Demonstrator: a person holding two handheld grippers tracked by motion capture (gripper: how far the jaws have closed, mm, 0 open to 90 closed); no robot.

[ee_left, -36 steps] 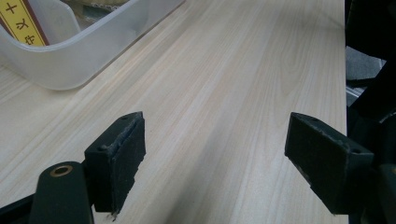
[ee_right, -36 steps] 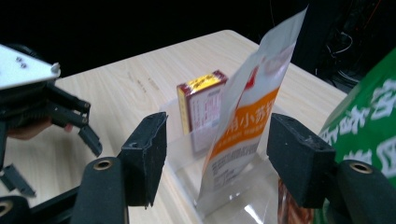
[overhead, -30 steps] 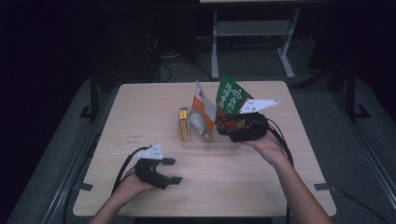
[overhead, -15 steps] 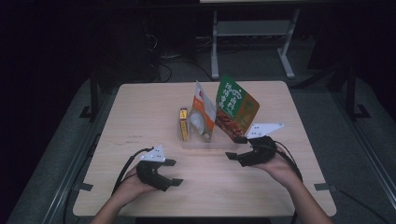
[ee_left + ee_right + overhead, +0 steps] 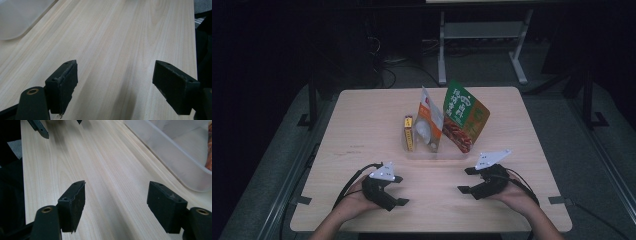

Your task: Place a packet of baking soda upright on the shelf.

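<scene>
Tray mid-table; both tools agape near front edge.

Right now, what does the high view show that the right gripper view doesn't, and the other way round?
High view alone: the upright green snack pouch, the white pouch, the small yellow box, and the person's hands holding the left hand-held gripper and the right hand-held gripper.

Right gripper view alone: a close look at that gripper's own two black pads, set wide apart with nothing between them.

Both: the wooden table and the clear plastic tray.
</scene>
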